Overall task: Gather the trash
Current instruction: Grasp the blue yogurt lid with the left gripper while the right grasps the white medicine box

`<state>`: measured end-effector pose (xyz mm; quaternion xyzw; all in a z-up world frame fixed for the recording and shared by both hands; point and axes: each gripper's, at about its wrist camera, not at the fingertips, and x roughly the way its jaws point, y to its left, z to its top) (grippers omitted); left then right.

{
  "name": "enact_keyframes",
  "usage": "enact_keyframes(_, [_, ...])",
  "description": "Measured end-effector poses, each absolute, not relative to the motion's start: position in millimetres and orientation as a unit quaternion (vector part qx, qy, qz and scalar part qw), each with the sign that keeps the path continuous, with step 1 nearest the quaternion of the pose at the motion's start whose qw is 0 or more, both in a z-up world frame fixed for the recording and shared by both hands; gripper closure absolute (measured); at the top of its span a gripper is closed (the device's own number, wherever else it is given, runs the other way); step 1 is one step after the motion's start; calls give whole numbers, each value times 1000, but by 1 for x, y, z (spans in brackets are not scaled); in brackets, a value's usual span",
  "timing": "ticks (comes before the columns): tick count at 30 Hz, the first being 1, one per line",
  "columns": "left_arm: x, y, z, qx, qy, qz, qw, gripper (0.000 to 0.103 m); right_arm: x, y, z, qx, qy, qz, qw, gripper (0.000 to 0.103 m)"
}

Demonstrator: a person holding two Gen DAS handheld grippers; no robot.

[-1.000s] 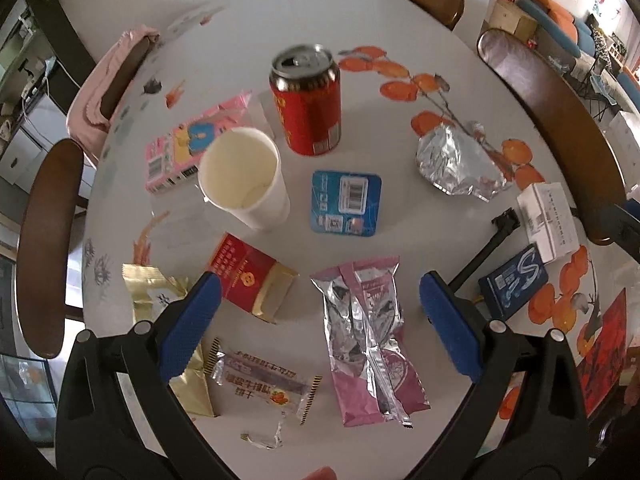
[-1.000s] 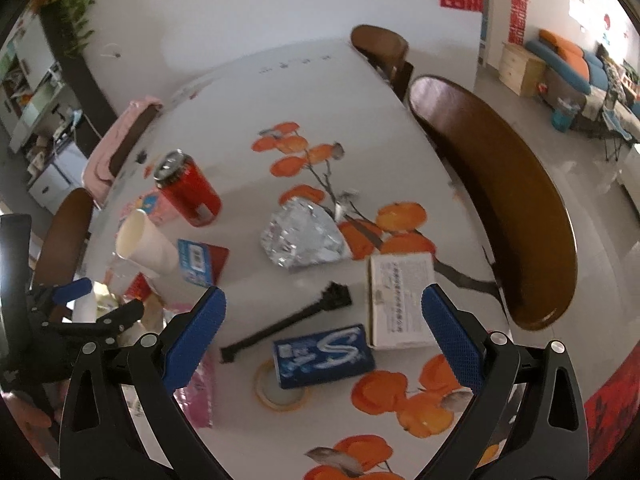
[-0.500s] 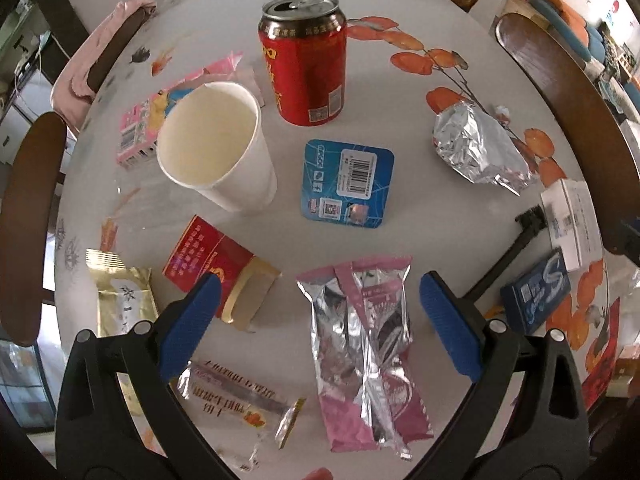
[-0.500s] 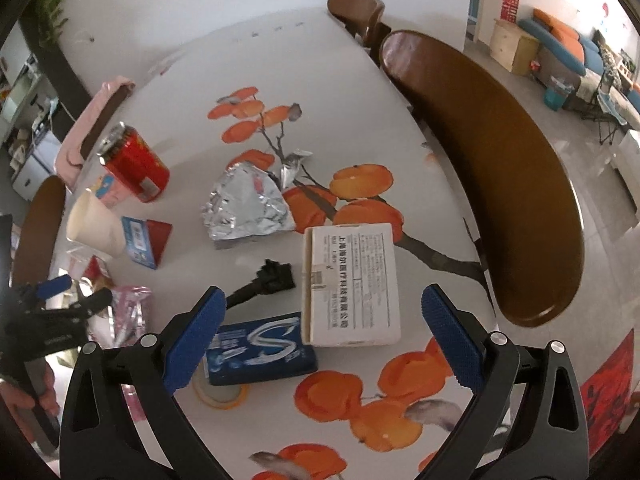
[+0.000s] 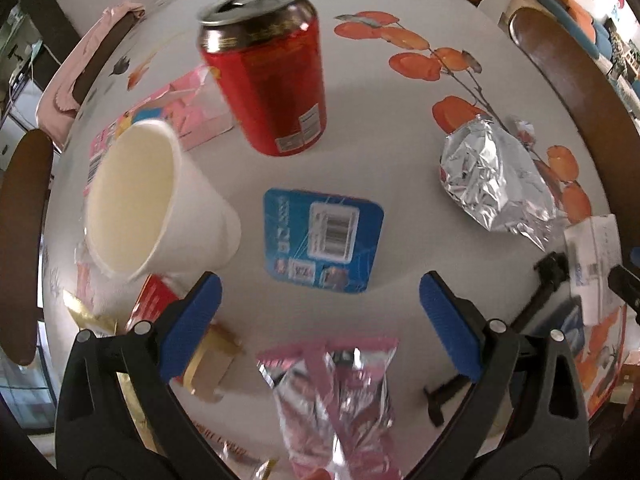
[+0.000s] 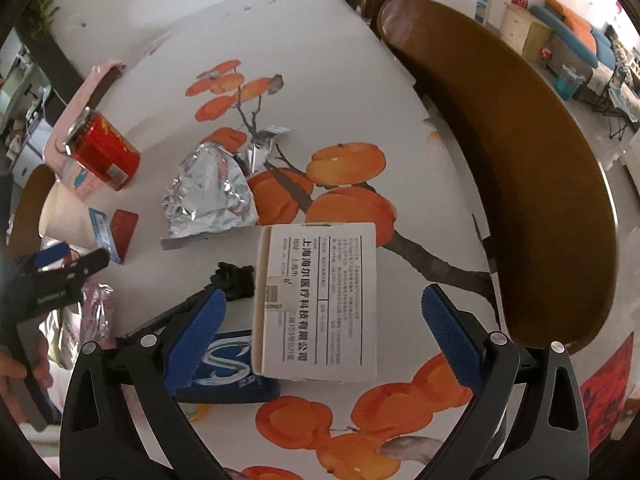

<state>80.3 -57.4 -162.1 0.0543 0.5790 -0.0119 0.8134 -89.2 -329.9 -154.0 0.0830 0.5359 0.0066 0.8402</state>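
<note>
White carton (image 6: 320, 300) near the surface's right edge is showing black Chinese print, big line reading 上海渔尔医疗科技有限公司, plus a small barcode sticker. Dark blue box (image 6: 224, 364) touching it is showing a large white "S". Blue lid (image 5: 323, 240) mid-surface is carrying a barcode, digits too blurred. Red can (image 5: 266, 68) is showing a barcode label, text unreadable.

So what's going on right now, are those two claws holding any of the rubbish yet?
Left gripper open, empty, over the blue packet. Right gripper open, empty, straddling the white box. Nothing blocking either.
</note>
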Motion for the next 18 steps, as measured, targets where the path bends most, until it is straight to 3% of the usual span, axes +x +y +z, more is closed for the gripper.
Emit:
enact_keyframes(9, [101, -65, -176, 92, 569, 7, 817, 10, -74, -335, -166, 77, 549, 15, 832, 7])
enact_keyframes(10, [102, -65, -177, 97, 566, 8, 819, 13, -72, -335, -167, 77, 551, 16, 831, 7])
enact_keyframes(13, [106, -65, -181, 88, 576, -16, 812, 37, -70, -334, -170, 78, 555, 17, 828, 8])
enact_keyframes(14, [105, -64, -182, 83, 574, -17, 814, 38, -70, -333, -171, 79, 557, 19, 827, 8])
enact_keyframes(15, [105, -64, -181, 81, 572, -18, 816, 40, -70, -333, -172, 80, 558, 20, 826, 14])
enact_keyframes(16, [104, -64, -182, 84, 571, -19, 816, 40, -69, -332, -174, 82, 562, 26, 823, 30])
enact_keyframes(18, [103, -65, -182, 84, 567, -23, 819, 42, -69, -330, -179, 94, 572, 35, 814, 35])
